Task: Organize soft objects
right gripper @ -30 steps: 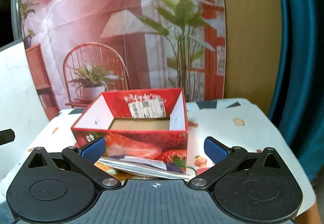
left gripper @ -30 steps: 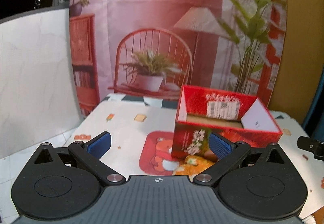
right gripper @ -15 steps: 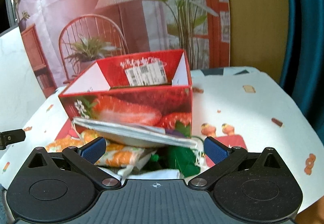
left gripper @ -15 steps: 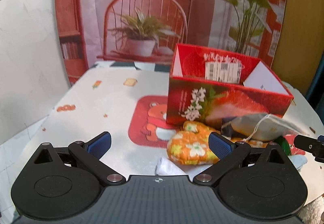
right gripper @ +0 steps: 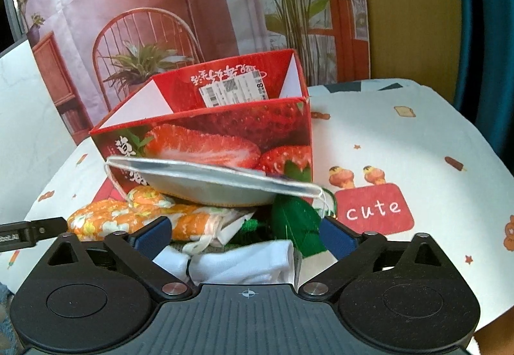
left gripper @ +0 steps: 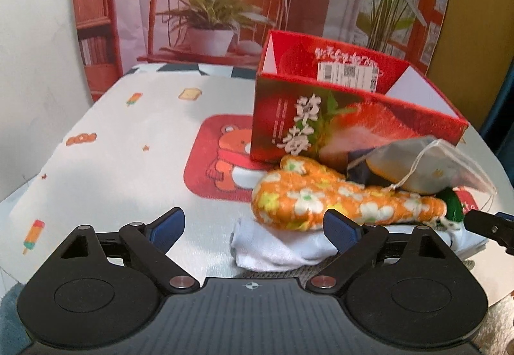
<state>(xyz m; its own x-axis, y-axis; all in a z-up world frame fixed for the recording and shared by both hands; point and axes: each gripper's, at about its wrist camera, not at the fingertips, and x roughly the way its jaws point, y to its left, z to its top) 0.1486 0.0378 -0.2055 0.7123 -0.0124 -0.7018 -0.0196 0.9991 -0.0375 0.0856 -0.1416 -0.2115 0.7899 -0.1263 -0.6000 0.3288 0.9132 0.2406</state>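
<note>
**Left wrist view: the soft things are still in a heap, and the box looks empty**

The red strawberry box [left gripper: 340,117] stands open on the cartoon tablecloth [left gripper: 135,143]. As far as I can see, nothing is inside it, though its floor is hidden from here.

All the soft things lie in a pile right in front of the box. There is an orange flowery pouch [left gripper: 337,201], a white cloth [left gripper: 276,246] under it, a grey drawstring bag [left gripper: 427,168] leaning on the box, and a green thing [right gripper: 295,220] tucked below the bag. I cannot tell what the green thing is.

The left gripper [left gripper: 253,221] hangs low over the near edge of the pile. Its jaws are wide but closing a little. The white cloth and the end of the pouch sit between them, and the pads do not press on anything.

The right gripper [right gripper: 245,234] is the same: wide, closing a little, over the white cloth [right gripper: 244,262], holding nothing.

So I think the job has hardly begun. Every soft thing is left to be picked up and put away, likely into the box.
</note>
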